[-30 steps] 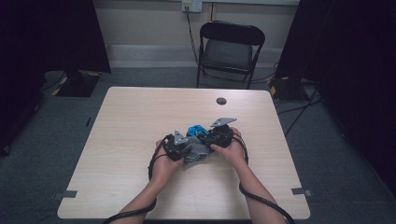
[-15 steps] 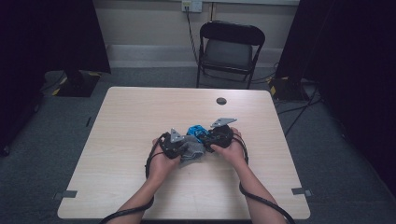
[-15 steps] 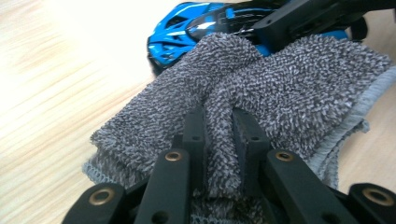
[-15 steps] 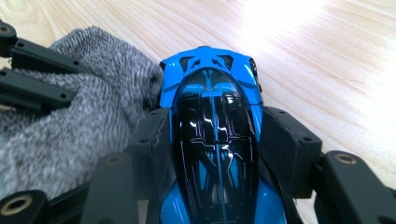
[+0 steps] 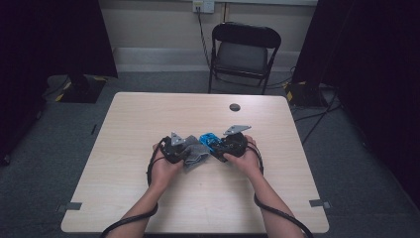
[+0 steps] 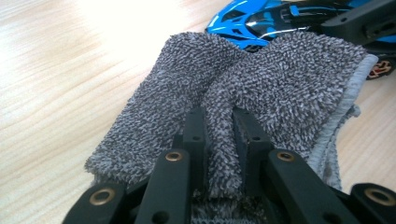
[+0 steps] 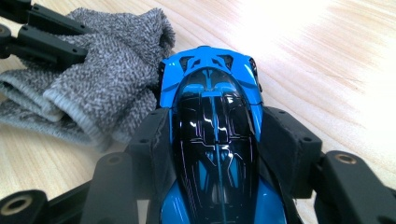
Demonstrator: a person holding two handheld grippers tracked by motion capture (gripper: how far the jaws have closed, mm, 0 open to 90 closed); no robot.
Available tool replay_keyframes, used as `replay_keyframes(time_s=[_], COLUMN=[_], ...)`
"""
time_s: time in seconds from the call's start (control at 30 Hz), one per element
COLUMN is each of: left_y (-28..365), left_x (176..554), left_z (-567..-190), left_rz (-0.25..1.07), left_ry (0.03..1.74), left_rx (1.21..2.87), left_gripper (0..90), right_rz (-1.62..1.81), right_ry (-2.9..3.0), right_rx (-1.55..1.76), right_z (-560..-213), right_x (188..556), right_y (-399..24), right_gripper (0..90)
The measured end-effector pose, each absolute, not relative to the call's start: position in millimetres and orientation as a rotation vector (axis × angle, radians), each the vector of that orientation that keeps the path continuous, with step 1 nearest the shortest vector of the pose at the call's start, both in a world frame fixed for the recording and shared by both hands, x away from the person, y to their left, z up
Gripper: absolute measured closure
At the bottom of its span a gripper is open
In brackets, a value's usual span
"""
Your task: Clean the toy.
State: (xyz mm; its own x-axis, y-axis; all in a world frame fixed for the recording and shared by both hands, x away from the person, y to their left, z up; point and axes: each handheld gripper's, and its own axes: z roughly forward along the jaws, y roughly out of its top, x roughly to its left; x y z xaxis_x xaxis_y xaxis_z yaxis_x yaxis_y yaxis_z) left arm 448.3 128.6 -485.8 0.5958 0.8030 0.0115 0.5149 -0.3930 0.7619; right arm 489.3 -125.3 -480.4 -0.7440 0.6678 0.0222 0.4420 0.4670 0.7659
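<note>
Forearms enter from below; left hand-held gripper (image 6: 219, 126) clamps a fold of grey cloth (image 6: 261, 79), right hand-held gripper (image 7: 212, 140) clamps a blue toy car (image 7: 212, 121), touching the cloth, mid-worktop (image 5: 148, 114); beyond, a black chair (image 5: 242, 49).

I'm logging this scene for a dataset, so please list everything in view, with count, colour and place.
toy car: one, blue and black, mid-table, clamped in the right claw
cloth: one, grey terry, mid-table beside the car, pinched in the left claw
small disc: one, dark, far side of the table
table: one, light wood
folding chair: one, black, beyond the table
left claw: one, black, shut on the cloth
right claw: one, black, jaws at the car's sides
</note>
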Motion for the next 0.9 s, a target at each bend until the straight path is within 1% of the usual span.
replay_keyframes(time_s=[0.43,0.77,0.9], left_y=[133.5,143.2,151.4], left_x=[462.5,474.4,475.8], left_z=[-484.4,-483.2,-482.1], left_rz=[0.527,0.563,0.562], left_ry=[1.091,1.165,1.210], left_rx=[2.073,2.052,2.000], left_gripper=[77.0,77.0,77.0], right_rz=[1.151,1.160,1.160], right_ry=[2.437,2.433,2.431], right_rx=[0.947,0.945,0.943], right_z=[-480.5,-481.2,-481.3], right_x=[489.6,489.1,489.1], right_y=[-125.4,-125.8,-125.8], right_gripper=[43.6,43.6,43.6])
